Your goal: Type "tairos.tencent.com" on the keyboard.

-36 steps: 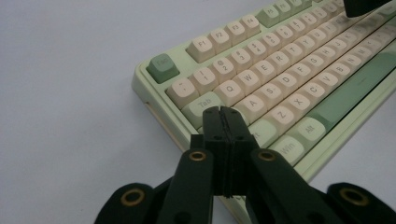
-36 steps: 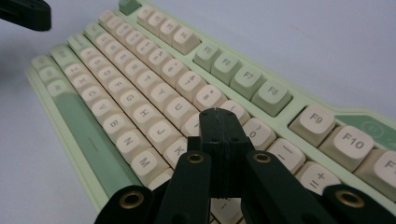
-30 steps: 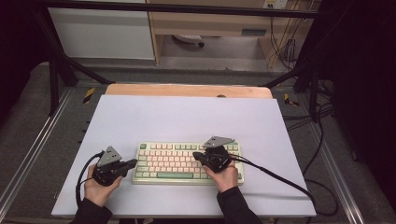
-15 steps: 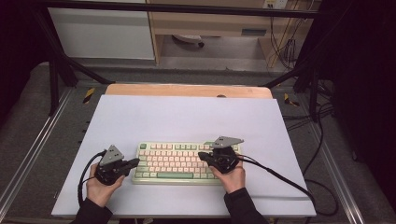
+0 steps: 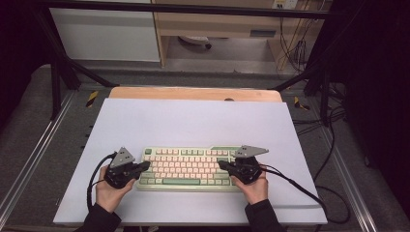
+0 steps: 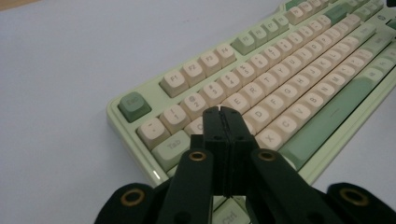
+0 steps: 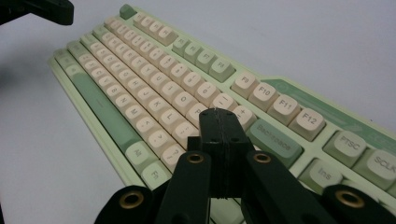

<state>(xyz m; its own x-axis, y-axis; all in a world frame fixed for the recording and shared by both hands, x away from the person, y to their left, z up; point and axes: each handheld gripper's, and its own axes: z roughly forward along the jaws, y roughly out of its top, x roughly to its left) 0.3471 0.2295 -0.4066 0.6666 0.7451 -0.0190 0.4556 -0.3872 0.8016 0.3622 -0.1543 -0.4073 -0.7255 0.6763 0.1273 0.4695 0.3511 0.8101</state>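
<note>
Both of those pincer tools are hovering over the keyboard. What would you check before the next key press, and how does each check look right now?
1. Left hand-held gripper jaws shut to form one tip: ok.
2. Right hand-held gripper jaws shut: ok.
3. Keyboard flat and square on the white mat: ok.
4. Nothing caught between either pair of jaws: ok.
5. Which key each tip is over: cannot tell.
6. Right cable off the keys: ok.
</note>
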